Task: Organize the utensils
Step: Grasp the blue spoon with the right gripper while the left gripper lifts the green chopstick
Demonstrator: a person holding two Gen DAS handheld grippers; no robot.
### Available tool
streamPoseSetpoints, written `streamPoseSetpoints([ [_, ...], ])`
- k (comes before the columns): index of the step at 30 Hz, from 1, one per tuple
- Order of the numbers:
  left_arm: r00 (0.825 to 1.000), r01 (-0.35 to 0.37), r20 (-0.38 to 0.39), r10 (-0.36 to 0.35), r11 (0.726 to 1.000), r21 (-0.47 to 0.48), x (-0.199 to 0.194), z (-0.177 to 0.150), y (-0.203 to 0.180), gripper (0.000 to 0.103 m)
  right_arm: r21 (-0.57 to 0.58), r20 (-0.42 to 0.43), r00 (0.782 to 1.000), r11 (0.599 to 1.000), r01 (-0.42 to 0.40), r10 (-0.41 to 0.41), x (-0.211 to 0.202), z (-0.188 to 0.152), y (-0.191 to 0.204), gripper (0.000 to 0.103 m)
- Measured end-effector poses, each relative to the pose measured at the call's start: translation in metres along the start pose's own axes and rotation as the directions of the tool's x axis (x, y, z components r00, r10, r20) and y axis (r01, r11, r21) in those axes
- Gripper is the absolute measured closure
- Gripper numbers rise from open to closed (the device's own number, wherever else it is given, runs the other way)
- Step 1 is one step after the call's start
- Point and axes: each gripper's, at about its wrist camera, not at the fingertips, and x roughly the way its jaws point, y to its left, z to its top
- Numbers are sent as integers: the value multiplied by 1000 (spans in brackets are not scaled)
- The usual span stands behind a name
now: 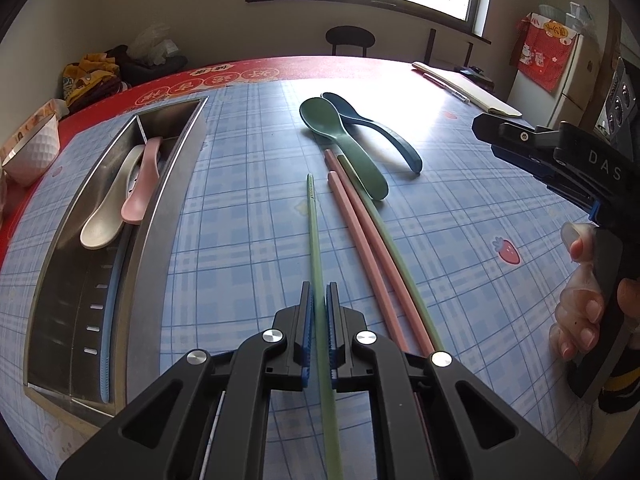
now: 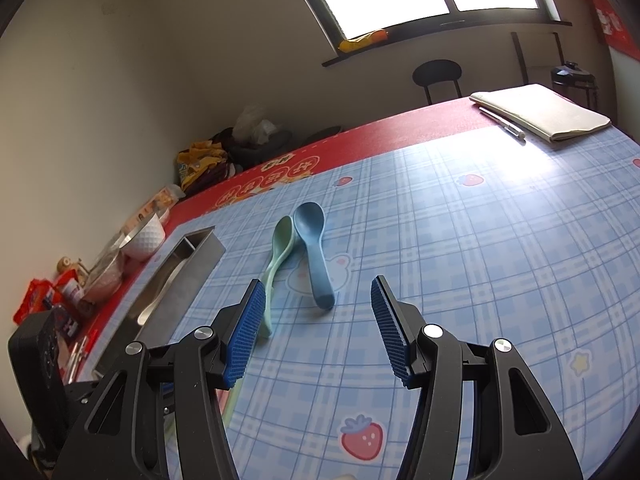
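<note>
My left gripper (image 1: 319,300) is shut on a green chopstick (image 1: 314,236) that points away over the table. To its right lie two pink chopsticks (image 1: 362,244) and a second green chopstick (image 1: 394,256). Beyond them rest a green spoon (image 1: 344,144) and a blue spoon (image 1: 376,128). A steel utensil tray (image 1: 160,208) at the left holds a cream spoon (image 1: 108,216), a pink spoon (image 1: 142,184) and a blue chopstick (image 1: 108,320). My right gripper (image 2: 318,300) hangs open above the table, with the green spoon (image 2: 276,256) and blue spoon (image 2: 314,248) just ahead of it.
A white bowl (image 1: 32,152) stands left of the tray on the red table border. A folded cloth (image 2: 540,112) and a pen (image 2: 502,122) lie at the far right. Snack packets (image 2: 44,300) crowd the left edge. A black stool (image 1: 350,40) stands behind the table.
</note>
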Motion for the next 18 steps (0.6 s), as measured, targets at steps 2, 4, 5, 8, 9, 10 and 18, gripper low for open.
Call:
streamPoseSetpoints([
  [2,1000,20,5,-20,1000,-19,-1,-1,4,97,2,-1,1000,1000,-3,3,0,0,-1,49],
  [4,1000,22,21,-22,999,-35,-4,-1,6,98,1,-2,1000,1000,-7,7,0,0,0,49],
  [5,999,17,41,-15,999,-42,-7,-2,7,98,-3,-2,1000,1000,-9,9,0,0,0,49],
  [8,995,5,98,0,999,-51,-17,-4,7,98,-27,-3,1000,999,-23,23,0,0,4,49],
  [9,993,-1,114,8,998,-60,-21,-4,9,98,-33,-4,1000,999,-26,26,0,0,6,49],
  [10,992,1,125,8,998,-70,-23,-5,10,98,-38,-6,1000,999,-31,30,1,0,7,49],
  [18,983,32,182,-7,990,-137,-36,-7,25,98,-62,-128,991,998,28,-35,28,11,10,50],
])
